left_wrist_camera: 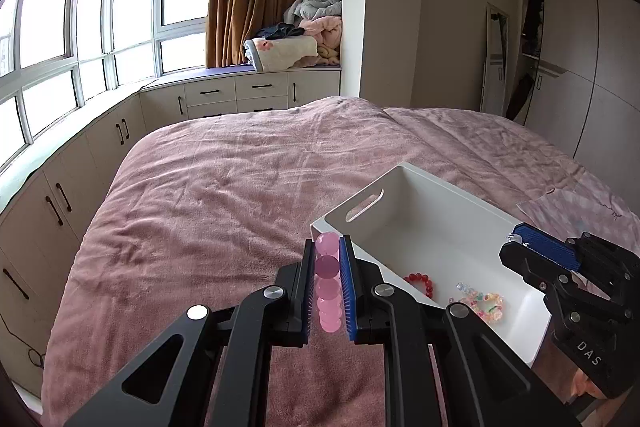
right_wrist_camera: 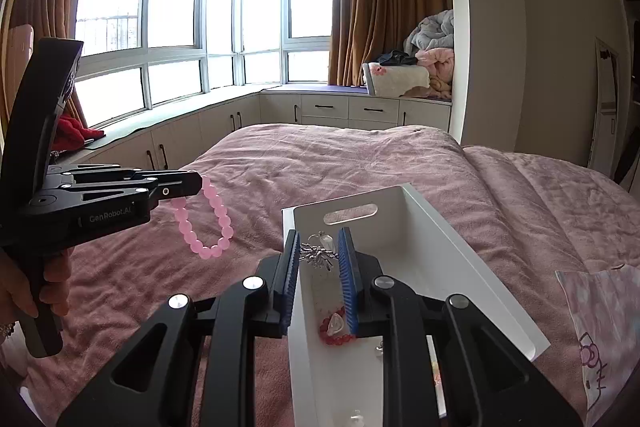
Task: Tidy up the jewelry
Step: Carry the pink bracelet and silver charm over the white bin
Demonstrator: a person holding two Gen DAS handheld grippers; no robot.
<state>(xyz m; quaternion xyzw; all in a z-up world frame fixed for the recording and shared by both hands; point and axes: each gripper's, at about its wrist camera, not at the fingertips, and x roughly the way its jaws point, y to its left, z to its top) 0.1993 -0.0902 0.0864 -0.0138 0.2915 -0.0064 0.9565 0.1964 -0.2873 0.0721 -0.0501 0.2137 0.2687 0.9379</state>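
Note:
My left gripper [left_wrist_camera: 327, 247] is shut on a pink bead bracelet [left_wrist_camera: 328, 283], held above the bed just left of the white box [left_wrist_camera: 360, 205]. In the right wrist view the bracelet [right_wrist_camera: 208, 223] hangs from that gripper [right_wrist_camera: 200, 183]. My right gripper [right_wrist_camera: 319, 247] holds a silver chain necklace [right_wrist_camera: 318, 253] with a clear pendant between its fingers, over the white box [right_wrist_camera: 460, 267]. It shows in the left wrist view [left_wrist_camera: 514, 241] over the box's right side. A red bead bracelet [left_wrist_camera: 420, 283] and a multicoloured bracelet [left_wrist_camera: 482, 303] lie inside the box.
The box sits on a pink bedspread [left_wrist_camera: 240, 187]. A patterned pink pillowcase [right_wrist_camera: 596, 331] lies to its right. Window cabinets [left_wrist_camera: 60, 187] run along the left, folded blankets [left_wrist_camera: 316, 27] on the window seat, wardrobe [left_wrist_camera: 580, 67] at right.

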